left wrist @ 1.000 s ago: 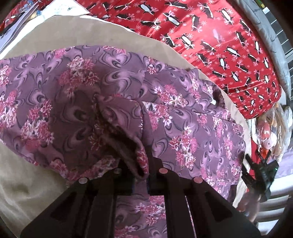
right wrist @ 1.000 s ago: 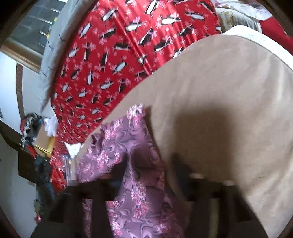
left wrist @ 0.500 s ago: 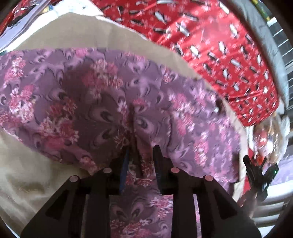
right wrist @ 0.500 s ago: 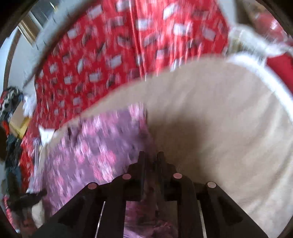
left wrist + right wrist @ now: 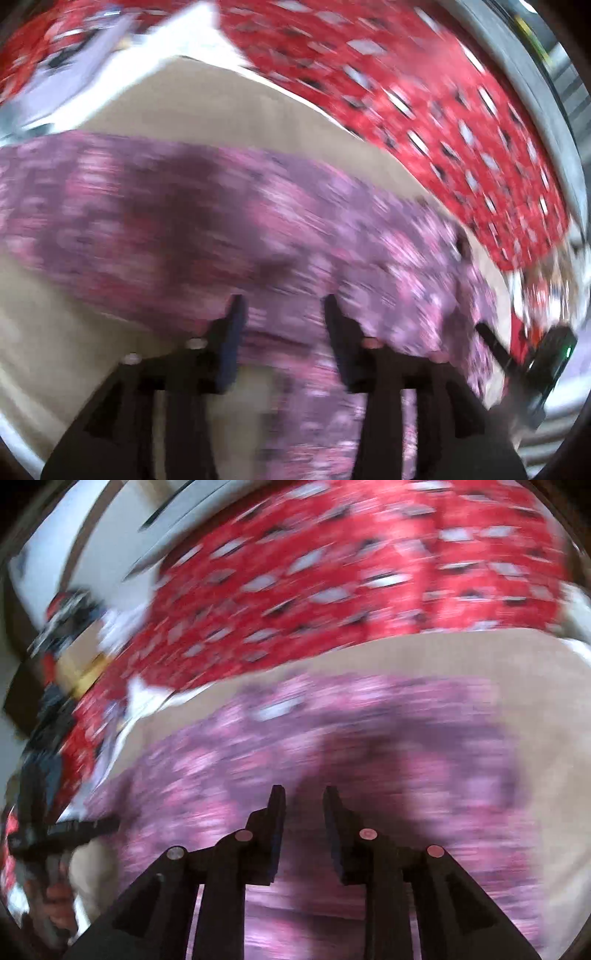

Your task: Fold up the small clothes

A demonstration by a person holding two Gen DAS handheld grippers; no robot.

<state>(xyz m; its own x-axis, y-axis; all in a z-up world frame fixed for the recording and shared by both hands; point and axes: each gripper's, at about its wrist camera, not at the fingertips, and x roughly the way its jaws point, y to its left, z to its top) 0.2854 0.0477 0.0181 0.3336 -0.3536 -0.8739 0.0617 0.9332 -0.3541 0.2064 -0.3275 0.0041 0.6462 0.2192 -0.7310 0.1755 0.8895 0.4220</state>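
Left wrist view: left tool [image 5: 282, 301] gaped wide, empty | right tool [image 5: 303, 792] narrowly parted, empty | purple floral garment [image 5: 207, 221] lay spread on beige blanket [image 5: 229, 110] | judged light, limp; pinch at hem edge.

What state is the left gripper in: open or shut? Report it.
Open. The left gripper shows a wide gap between its fingers, with only the blurred purple floral garment visible behind them.

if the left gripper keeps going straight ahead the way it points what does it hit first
Most likely the purple flowered cloth. The left gripper is open, and the cloth fills the view just past its fingertips, lying on the beige cover. The picture is blurred, so depth is uncertain.
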